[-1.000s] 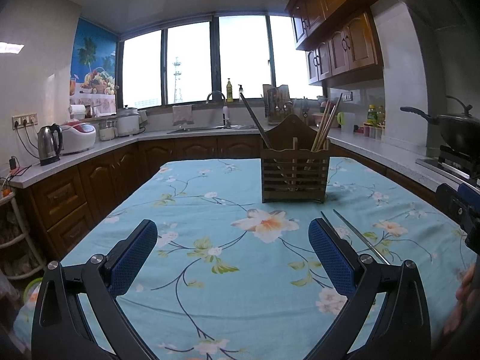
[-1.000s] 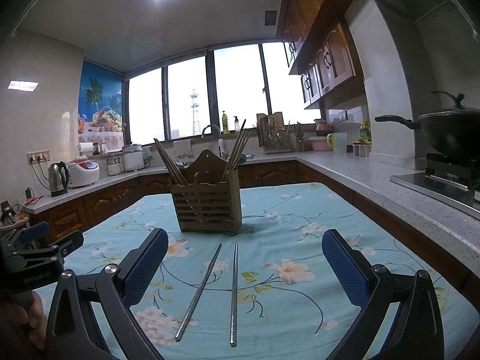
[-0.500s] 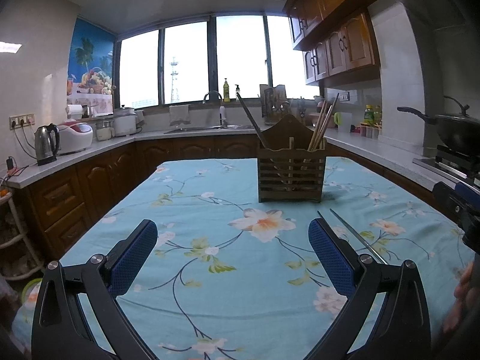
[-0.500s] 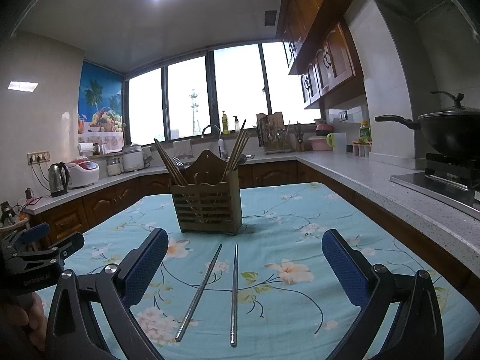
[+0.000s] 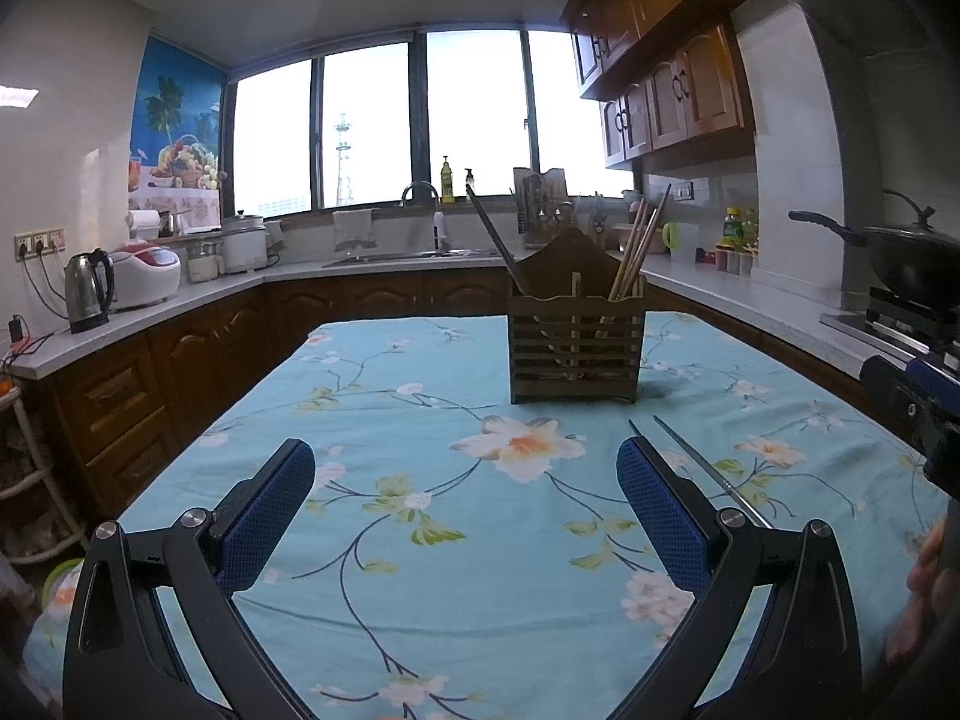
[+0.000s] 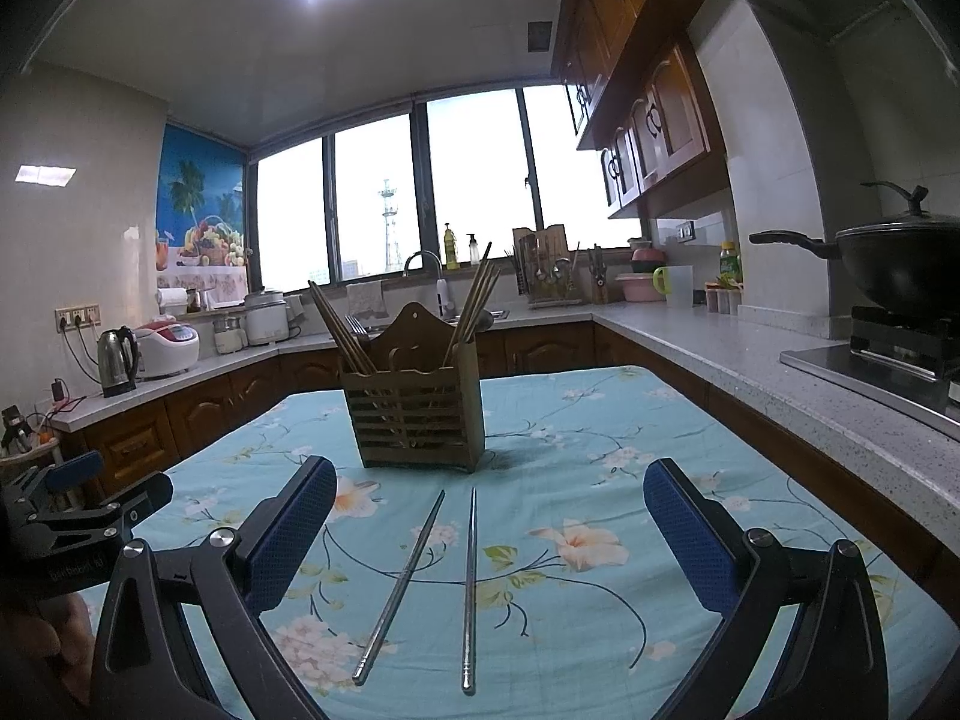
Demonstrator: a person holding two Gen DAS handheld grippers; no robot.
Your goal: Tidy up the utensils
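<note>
Two metal chopsticks (image 6: 401, 582) (image 6: 469, 588) lie side by side on the flowered blue tablecloth (image 6: 570, 456), between the spread fingers of my right gripper (image 6: 489, 528), which is open and holds nothing. Behind them stands a wooden slatted utensil holder (image 6: 414, 414) with several wooden chopsticks leaning out of it. In the left wrist view the same holder (image 5: 576, 354) stands ahead, and one metal chopstick (image 5: 708, 471) shows just right of the open, empty left gripper (image 5: 465, 510). The other chopstick is mostly hidden behind the right finger (image 5: 657, 516).
Kitchen counters surround the table: a kettle (image 5: 87, 291) and rice cooker (image 5: 147, 276) on the left, a sink (image 5: 420, 255) at the back, a black wok (image 6: 900, 264) on a stove at the right. A hand holding the other gripper shows at each view's edge.
The left view has shifted slightly, with the holder drifting a little left and lower in it. The right gripper and the metal chopsticks have stayed put.
</note>
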